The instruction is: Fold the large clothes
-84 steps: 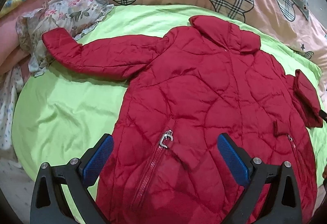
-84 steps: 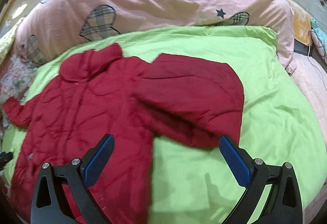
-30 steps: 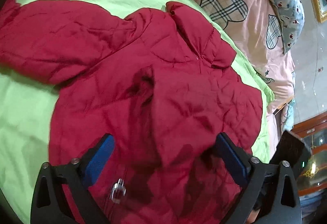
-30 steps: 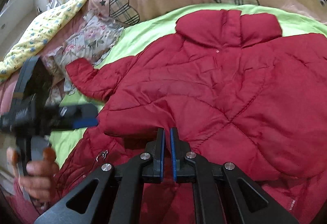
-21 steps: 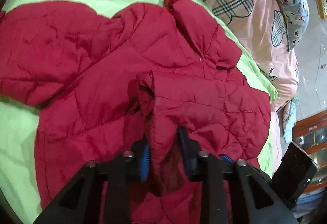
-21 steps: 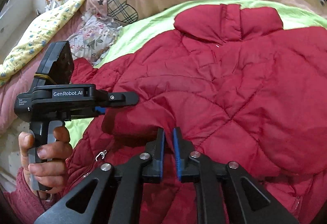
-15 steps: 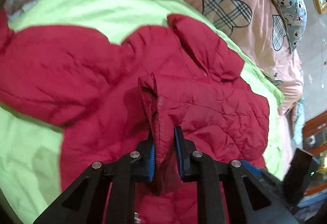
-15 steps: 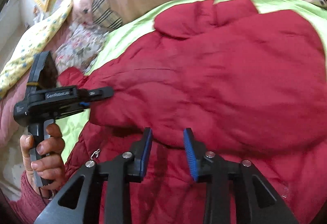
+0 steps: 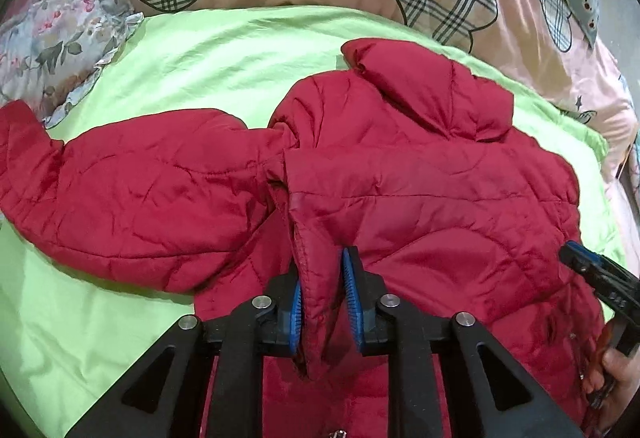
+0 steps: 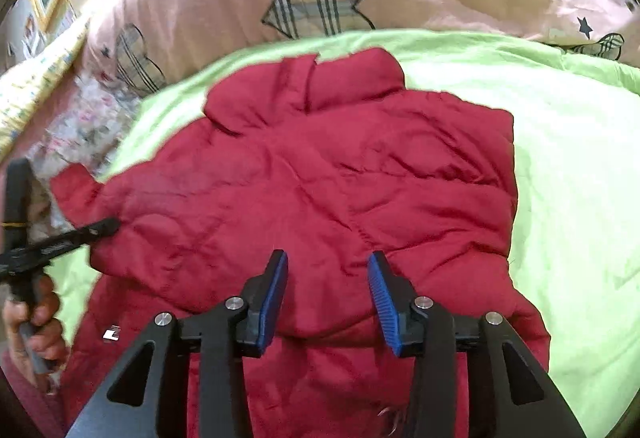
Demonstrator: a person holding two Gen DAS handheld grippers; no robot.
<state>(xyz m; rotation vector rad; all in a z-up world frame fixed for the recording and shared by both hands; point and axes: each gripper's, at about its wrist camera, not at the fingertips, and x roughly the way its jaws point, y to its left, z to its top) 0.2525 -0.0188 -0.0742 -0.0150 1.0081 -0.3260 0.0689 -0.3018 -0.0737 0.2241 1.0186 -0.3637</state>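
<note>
Two hand-held grippers work a red quilted jacket spread on the green sheet, so we can fold its sleeves inward. Our left gripper pinches the cuff of the folded-over sleeve with its jaws beginning to ease apart, seemingly to lay it across the jacket's chest, while our right gripper hovers above the jacket's middle, its jaws widening with nothing clamped. Compared with a second ago, the left jaws have gone from spread to gripping, and the right from pressed together to parted.

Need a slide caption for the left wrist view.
Left gripper pinching a fold of the red jacket on the green sheet.
</note>
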